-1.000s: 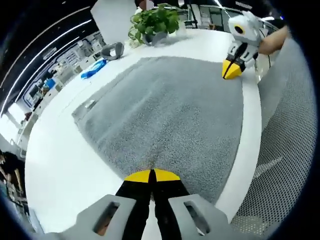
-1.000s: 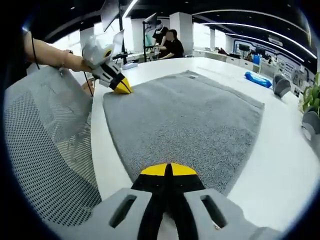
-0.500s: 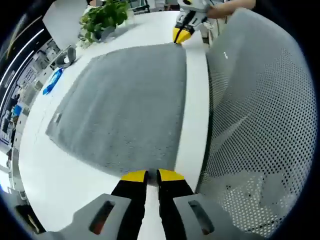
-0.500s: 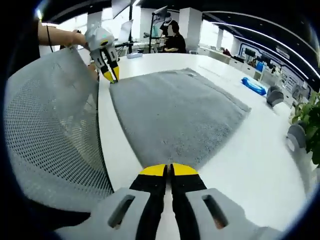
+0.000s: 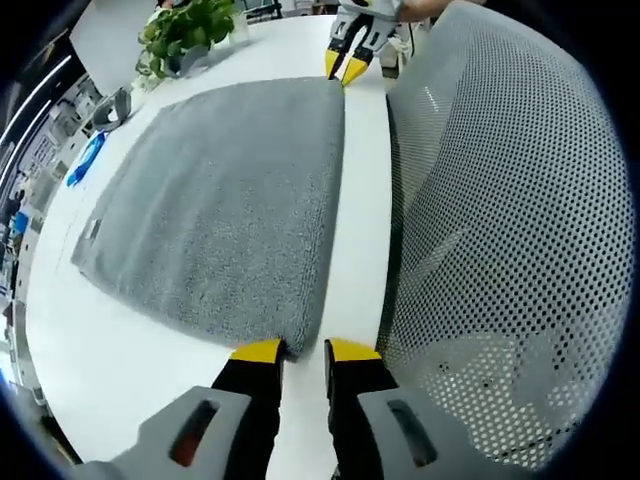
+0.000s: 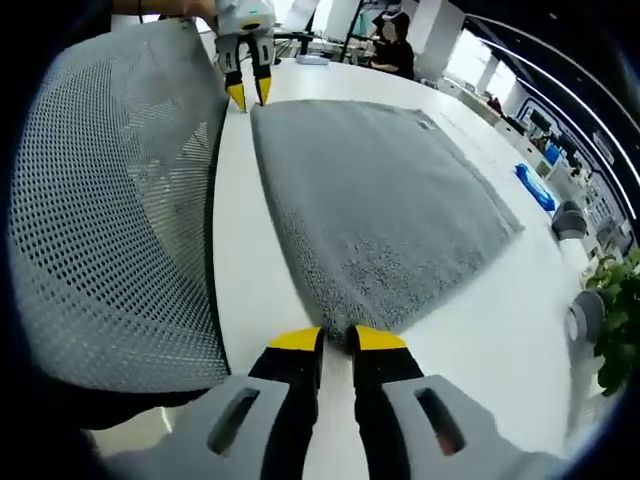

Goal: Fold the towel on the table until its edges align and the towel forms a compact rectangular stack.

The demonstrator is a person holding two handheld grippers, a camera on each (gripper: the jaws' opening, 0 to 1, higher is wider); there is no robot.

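Observation:
A grey towel (image 5: 220, 200) lies spread flat on the white table (image 5: 110, 340). In the left gripper view my left gripper (image 5: 304, 350) stands open, its yellow tips either side of the towel's near corner at the table's chair-side edge. My right gripper (image 5: 345, 68) shows far off at the other corner of that same edge, tips slightly apart. In the right gripper view the towel (image 6: 380, 200) runs away from my right gripper (image 6: 337, 339), which is open a little with the towel's corner just in front of the gap. The left gripper (image 6: 250, 95) hangs at the far corner.
A grey mesh chair back (image 5: 500, 250) presses against the table edge beside both grippers, also as chair back (image 6: 110, 220). A potted plant (image 5: 185, 30), a blue item (image 5: 85, 160) and a grey object (image 5: 112, 105) sit beyond the towel. People (image 6: 395, 45) sit far behind.
Both grippers have gone from shut to open. Each has drawn back from over the towel to a corner along the chair-side edge. The towel itself lies as before.

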